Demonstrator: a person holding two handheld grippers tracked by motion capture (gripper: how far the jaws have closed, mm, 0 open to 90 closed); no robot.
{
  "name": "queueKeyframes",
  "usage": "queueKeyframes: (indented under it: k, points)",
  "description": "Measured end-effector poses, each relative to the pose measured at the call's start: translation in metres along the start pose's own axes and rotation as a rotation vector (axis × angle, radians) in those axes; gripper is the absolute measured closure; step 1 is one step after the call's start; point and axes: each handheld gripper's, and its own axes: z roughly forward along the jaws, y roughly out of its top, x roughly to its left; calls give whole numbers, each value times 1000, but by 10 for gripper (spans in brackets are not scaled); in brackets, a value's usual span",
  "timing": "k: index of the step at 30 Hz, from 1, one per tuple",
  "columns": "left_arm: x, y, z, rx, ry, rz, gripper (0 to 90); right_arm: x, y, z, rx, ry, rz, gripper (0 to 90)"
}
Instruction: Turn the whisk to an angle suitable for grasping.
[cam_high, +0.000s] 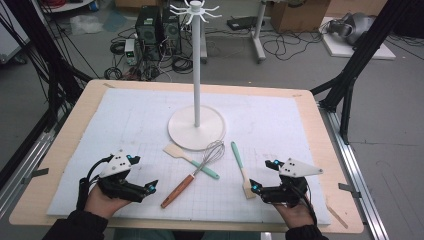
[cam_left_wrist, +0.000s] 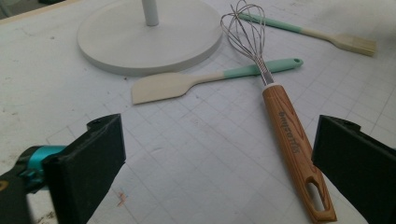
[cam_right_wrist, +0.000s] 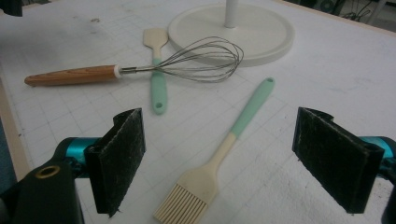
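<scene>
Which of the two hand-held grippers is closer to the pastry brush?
The right hand-held gripper: its tips sit just right of the pastry brush bristles. The left hand-held gripper is across the whisk, farther off.

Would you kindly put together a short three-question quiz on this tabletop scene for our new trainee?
1. True or false: the whisk lies across the spatula.
2. Multiple choice: which utensil lies nearest the right gripper? A) the whisk B) the spatula C) the pastry brush
3. Short answer: how do the jaws of the left gripper stand, and do they hold anything?

Key
1. True: in the left gripper view the whisk's wire neck crosses over the spatula's mint handle.
2. C: its bristles lie just ahead of the right gripper, between its open jaws in the right gripper view.
3. Wide open and holding nothing; the whisk's wooden handle lies on the mat just ahead.
</scene>
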Motion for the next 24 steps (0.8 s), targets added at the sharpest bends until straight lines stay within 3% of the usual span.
queueKeyframes:
  k: [10, 17, 24]
  points:
    - [-10, 2, 12, 11, -35, 14, 55, 1, 0, 0, -3, 2, -7, 161]
    - [-20, 3, 23, 37, -74, 46, 86, 1, 0, 0, -2, 3, -7, 161]
    - [-23, 3, 28, 38, -96, 43, 118, 1, 0, 0, 0, 2, -3, 161]
